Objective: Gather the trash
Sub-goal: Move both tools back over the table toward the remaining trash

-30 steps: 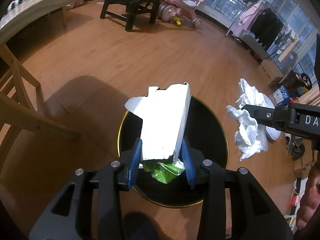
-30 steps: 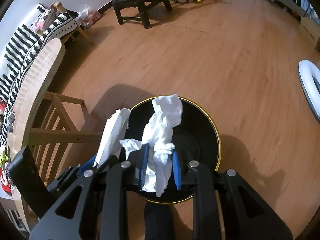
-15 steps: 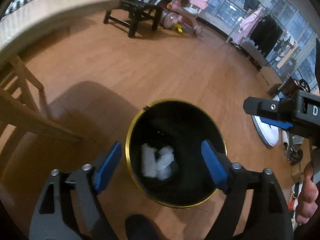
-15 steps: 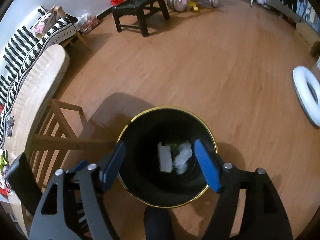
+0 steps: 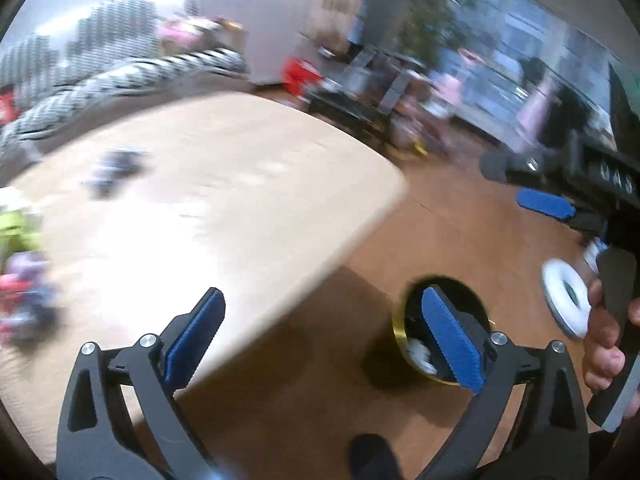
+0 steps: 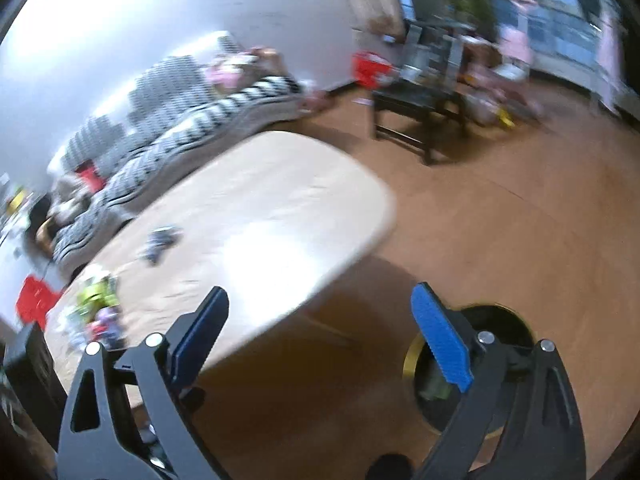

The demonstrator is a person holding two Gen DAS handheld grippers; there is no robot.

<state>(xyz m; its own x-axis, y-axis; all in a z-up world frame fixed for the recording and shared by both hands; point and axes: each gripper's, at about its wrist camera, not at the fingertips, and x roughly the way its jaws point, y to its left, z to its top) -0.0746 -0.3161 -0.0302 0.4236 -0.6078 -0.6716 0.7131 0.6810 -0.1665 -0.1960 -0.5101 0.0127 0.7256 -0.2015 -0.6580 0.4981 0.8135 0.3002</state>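
Both views are blurred. The left claw (image 5: 322, 338) stands with its blue pads wide apart and nothing between them. Its left pad (image 5: 195, 336) lies over the edge of the table (image 5: 240, 200); its right pad overlaps the bin (image 5: 401, 330), which sits on the floor (image 5: 304, 408) ahead and to the right, below the table's edge. A bit of white trash (image 5: 420, 350) shows inside the bin, just left of that pad.

The right claw (image 6: 320, 338) is likewise spread wide and empty. From it the bin (image 6: 410, 356) also lies ahead to the right, partly behind the right pad, and only something green (image 6: 434, 388) can be made out inside.

Only the left view shows the right claw from the side, far right, with one blue pad and the hand (image 5: 608, 344) on its handle, and a white ring (image 5: 554, 284) on the floor between that hand and the bin. Only the right view shows a black stool (image 6: 416, 108) clearly, well ahead, and a striped sofa (image 6: 188, 128) beyond the table.

On the table, ahead and to the left of each claw, lie a dark scrap (image 6: 160, 242) and a green and purple heap (image 6: 98, 304), too blurred to name.
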